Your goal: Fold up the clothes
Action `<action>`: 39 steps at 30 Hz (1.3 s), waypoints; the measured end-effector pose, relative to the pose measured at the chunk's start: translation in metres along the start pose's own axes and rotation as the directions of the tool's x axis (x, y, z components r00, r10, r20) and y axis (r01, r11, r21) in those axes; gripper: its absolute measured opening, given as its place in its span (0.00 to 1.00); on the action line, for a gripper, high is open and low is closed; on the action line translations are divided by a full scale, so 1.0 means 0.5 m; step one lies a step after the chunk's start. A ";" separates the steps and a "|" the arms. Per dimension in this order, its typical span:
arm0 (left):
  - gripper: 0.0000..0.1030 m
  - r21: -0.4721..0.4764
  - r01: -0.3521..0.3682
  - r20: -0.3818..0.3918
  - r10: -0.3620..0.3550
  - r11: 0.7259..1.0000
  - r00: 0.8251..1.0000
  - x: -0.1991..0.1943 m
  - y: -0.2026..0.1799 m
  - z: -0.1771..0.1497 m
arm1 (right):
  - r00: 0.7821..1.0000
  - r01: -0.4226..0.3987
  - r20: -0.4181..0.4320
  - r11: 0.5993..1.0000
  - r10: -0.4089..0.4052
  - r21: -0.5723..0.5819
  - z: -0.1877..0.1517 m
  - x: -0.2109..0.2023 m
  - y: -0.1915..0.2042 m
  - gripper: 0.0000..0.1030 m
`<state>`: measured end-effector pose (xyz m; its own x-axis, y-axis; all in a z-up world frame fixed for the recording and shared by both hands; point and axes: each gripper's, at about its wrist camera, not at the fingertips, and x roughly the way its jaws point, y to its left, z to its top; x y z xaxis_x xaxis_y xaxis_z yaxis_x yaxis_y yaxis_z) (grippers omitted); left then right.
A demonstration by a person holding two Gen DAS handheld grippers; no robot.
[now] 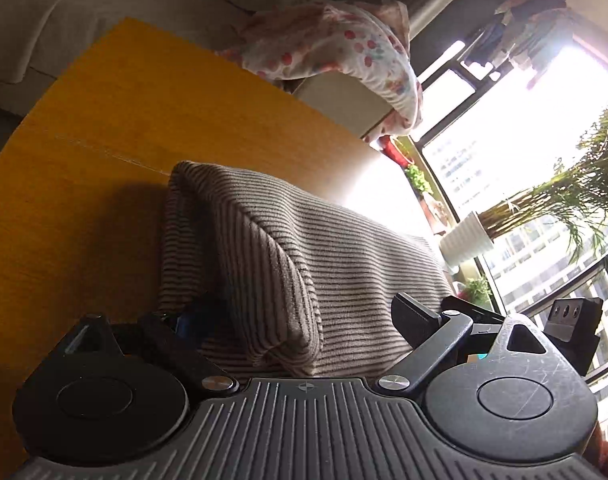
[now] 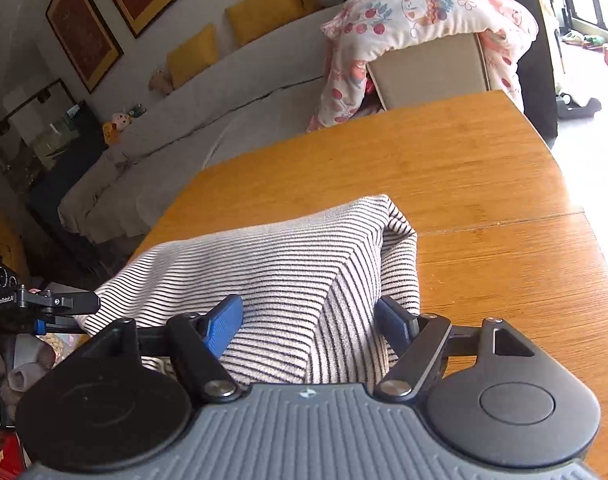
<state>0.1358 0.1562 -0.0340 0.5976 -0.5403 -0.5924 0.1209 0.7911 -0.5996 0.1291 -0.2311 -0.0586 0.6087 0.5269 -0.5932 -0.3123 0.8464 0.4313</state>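
Lying on the wooden table (image 2: pixel 484 184), the striped garment (image 2: pixel 288 256) is soft ribbed knit, bunched into a folded mound with a peaked ridge. The right gripper (image 2: pixel 308 324) straddles it, blue textured pads (image 2: pixel 224 326) spread wide at either flank. The left gripper (image 1: pixel 308 320) likewise stands spread around the cloth. At twelve o'clock, a floral quilt (image 2: pixel 420 12) drapes a chair.

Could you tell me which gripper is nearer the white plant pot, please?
Probably the right. The right gripper sits on the window side, toward the white plant pot; the left gripper lies farther from it.
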 end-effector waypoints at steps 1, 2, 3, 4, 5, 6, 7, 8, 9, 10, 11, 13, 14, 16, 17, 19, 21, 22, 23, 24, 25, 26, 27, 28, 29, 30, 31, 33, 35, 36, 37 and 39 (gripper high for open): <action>0.79 0.011 -0.016 0.002 0.016 1.000 1.000 0.007 -0.005 -0.003 | 1.000 -0.005 -0.004 1.000 0.005 0.002 -0.002 0.013 0.001 0.68; 0.64 0.023 -0.033 0.005 0.033 0.999 0.999 0.014 -0.010 -0.006 | 1.000 -0.011 -0.008 1.000 0.011 0.004 -0.004 0.025 0.003 0.58; 0.47 0.049 -0.059 0.011 0.059 0.997 0.998 0.014 -0.016 -0.002 | 1.000 -0.009 -0.001 1.000 0.009 -0.010 -0.003 0.025 0.010 0.55; 0.39 0.073 -0.083 0.017 0.082 0.994 0.996 0.013 -0.022 0.002 | 1.000 -0.007 0.003 0.999 0.007 -0.037 0.001 0.021 0.019 0.47; 0.24 0.071 -0.054 0.020 0.052 0.996 0.998 -0.005 -0.028 0.013 | 1.000 -0.004 0.007 0.998 0.004 -0.064 0.006 0.016 0.028 0.38; 0.22 0.070 -0.024 0.023 0.023 0.997 0.999 -0.023 -0.033 0.025 | 1.000 -0.006 0.011 0.997 0.007 -0.082 0.012 0.003 0.036 0.35; 0.21 0.068 0.005 0.026 -0.007 0.998 1.000 -0.040 -0.039 0.036 | 1.000 -0.015 0.021 0.995 0.017 -0.096 0.021 -0.016 0.045 0.31; 0.21 0.067 0.035 0.029 -0.037 0.997 0.999 -0.059 -0.044 0.047 | 0.999 -0.029 0.033 0.993 0.033 -0.111 0.030 -0.037 0.054 0.29; 0.21 0.075 0.062 0.035 -0.065 0.995 0.997 -0.084 -0.056 0.052 | 0.998 -0.045 0.042 0.991 0.050 -0.126 0.036 -0.056 0.063 0.29; 0.21 0.083 0.088 0.041 -0.092 0.993 0.995 -0.109 -0.067 0.056 | 0.996 -0.062 0.048 0.988 0.070 -0.142 0.040 -0.079 0.073 0.29; 0.21 0.100 0.101 0.042 -0.105 0.990 0.994 -0.130 -0.076 0.052 | 0.996 -0.071 0.048 0.986 0.080 -0.153 0.036 -0.096 0.078 0.29; 0.21 0.126 0.106 0.035 -0.111 0.986 0.993 -0.153 -0.077 0.024 | 0.994 -0.089 0.042 0.982 0.097 -0.165 0.020 -0.121 0.083 0.29; 0.22 0.131 0.104 0.027 -0.109 0.986 0.994 -0.158 -0.072 0.006 | 0.996 -0.081 0.031 0.984 0.087 -0.158 0.005 -0.115 0.075 0.29; 0.23 0.107 0.057 -0.012 -0.056 0.993 0.998 -0.128 -0.042 -0.042 | 0.998 -0.065 0.008 0.987 0.067 -0.144 -0.027 -0.101 0.059 0.29; 0.23 0.097 0.022 -0.030 -0.020 0.995 0.999 -0.107 -0.025 -0.064 | 1.000 -0.022 0.003 0.990 0.023 -0.141 -0.044 -0.082 0.048 0.29; 0.24 0.085 -0.053 -0.039 0.057 0.995 0.998 -0.065 0.006 -0.092 | 0.999 0.033 0.018 0.981 -0.030 -0.191 -0.072 -0.049 0.036 0.30; 0.25 0.061 -0.030 0.008 0.029 0.998 1.000 -0.070 0.018 -0.101 | 0.997 0.063 0.066 0.966 -0.047 -0.249 -0.081 -0.045 0.042 0.30; 0.26 0.061 -0.035 0.022 0.034 0.998 0.999 -0.078 0.015 -0.100 | 0.995 0.080 0.084 0.958 -0.060 -0.275 -0.080 -0.049 0.051 0.30; 0.31 0.062 -0.041 0.036 0.039 0.997 0.999 -0.086 0.011 -0.099 | 0.991 0.107 0.104 0.948 -0.078 -0.301 -0.079 -0.055 0.058 0.30; 0.38 0.083 -0.064 0.057 0.059 0.994 0.997 -0.097 0.005 -0.101 | 0.987 0.133 0.126 0.936 -0.097 -0.325 -0.079 -0.061 0.064 0.31; 0.41 0.104 -0.087 0.079 0.079 0.991 0.994 -0.108 0.000 -0.103 | 0.982 0.160 0.147 0.923 -0.115 -0.349 -0.078 -0.067 0.071 0.32; 0.51 0.114 -0.110 0.109 0.098 0.987 0.989 -0.123 0.000 -0.108 | 0.978 0.179 0.163 0.924 -0.130 -0.337 -0.078 -0.078 0.068 0.42; 0.63 0.101 -0.125 0.147 0.110 0.987 0.983 -0.139 0.006 -0.113 | 0.973 0.197 0.178 0.925 -0.145 -0.324 -0.078 -0.089 0.065 0.49; 0.69 0.087 -0.139 0.185 0.121 0.986 0.975 -0.156 0.012 -0.119 | 0.966 0.214 0.204 0.935 -0.159 -0.284 -0.080 -0.107 0.057 0.61; 0.80 0.066 -0.147 0.227 0.128 0.987 0.965 -0.173 0.020 -0.126 | 0.957 0.231 0.231 0.940 -0.174 -0.250 -0.081 -0.124 0.045 0.70; 0.88 0.047 -0.154 0.268 0.136 0.987 0.954 -0.190 0.028 -0.134 | 0.948 0.248 0.257 0.944 -0.190 -0.216 -0.083 -0.141 0.033 0.74; 0.91 0.069 -0.179 0.291 0.151 0.981 0.945 -0.202 0.026 -0.137 | 0.937 0.263 0.283 0.948 -0.206 -0.182 -0.085 -0.158 0.021 0.81; 0.93 0.111 -0.229 0.338 0.180 0.967 0.924 -0.226 0.022 -0.144 | 0.914 0.308 0.333 0.931 -0.232 -0.196 -0.088 -0.180 0.012 0.88; 0.97 0.161 -0.291 0.395 0.209 0.943 0.895 -0.244 0.016 -0.139 | 0.890 0.373 0.371 0.891 -0.265 -0.258 -0.085 -0.187 0.008 0.98; 0.99 0.188 -0.327 0.428 0.223 0.926 0.876 -0.250 0.013 -0.132 | 0.877 0.407 0.390 0.867 -0.281 -0.289 -0.082 -0.189 0.007 0.98; 1.00 0.206 -0.367 0.465 0.239 0.907 0.852 -0.252 0.013 -0.121 | 0.863 0.441 0.406 0.840 -0.300 -0.317 -0.076 -0.188 0.002 0.98; 1.00 0.234 -0.445 0.537 0.267 0.864 0.801 -0.255 0.014 -0.099 | 0.843 0.480 0.425 0.818 -0.330 -0.318 -0.064 -0.180 -0.018 0.98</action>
<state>0.0213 0.2167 0.0107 0.9359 -0.0674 -0.3456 0.0240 0.9914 -0.1284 0.0538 -0.2836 -0.0308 0.9262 0.1323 -0.3532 -0.1949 0.9696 -0.1479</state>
